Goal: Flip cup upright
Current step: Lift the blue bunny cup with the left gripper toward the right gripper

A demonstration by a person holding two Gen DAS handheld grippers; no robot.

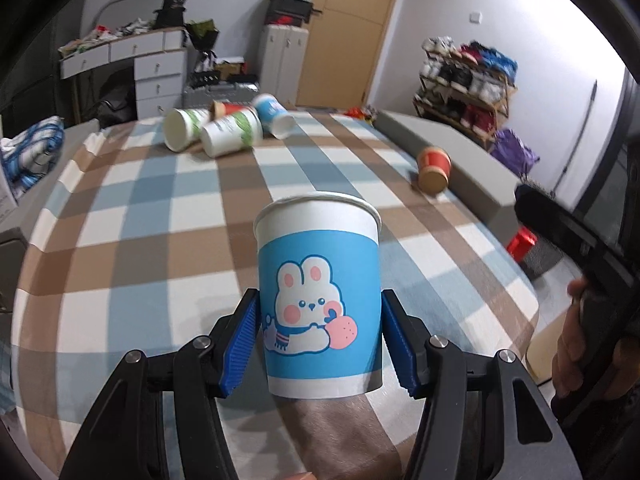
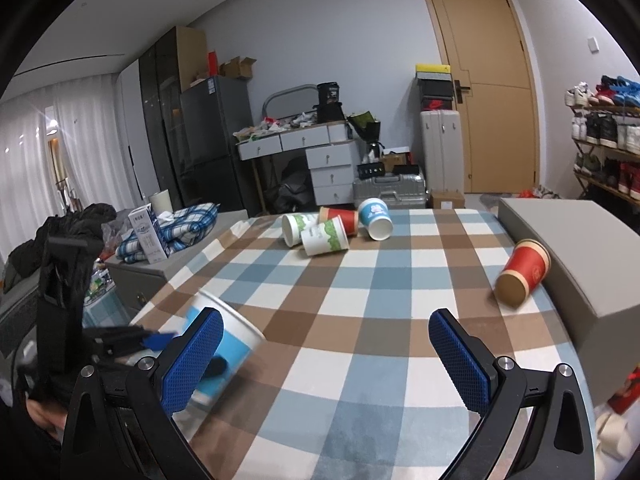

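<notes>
Two grippers are at work over a table covered with a blue, brown and white checked cloth [image 1: 160, 216]. From its own wrist camera, the left gripper [image 1: 320, 340] has a blue paper cup [image 1: 318, 296] with a rabbit print between its blue ribbed pads [image 1: 240, 344]. The cup stands mouth up near the near edge of the tabletop. The left pad touches the cup wall, while a thin gap shows at the right pad, so the fingers stand apart around the cup and I cannot tell whether they grip it. From the right wrist camera the same cup [image 2: 228, 340] appears blurred and tilted at the left, behind one blue pad. The right gripper [image 2: 326, 360] is spread wide and has hold of nothing, hovering over the cloth.

A cluster of tipped cups [image 2: 332, 226], white-green, red and blue, lies at the far edge of the tabletop. One red cup [image 2: 522, 278] lies on its side at the right edge, against a grey box [image 2: 580, 248].
</notes>
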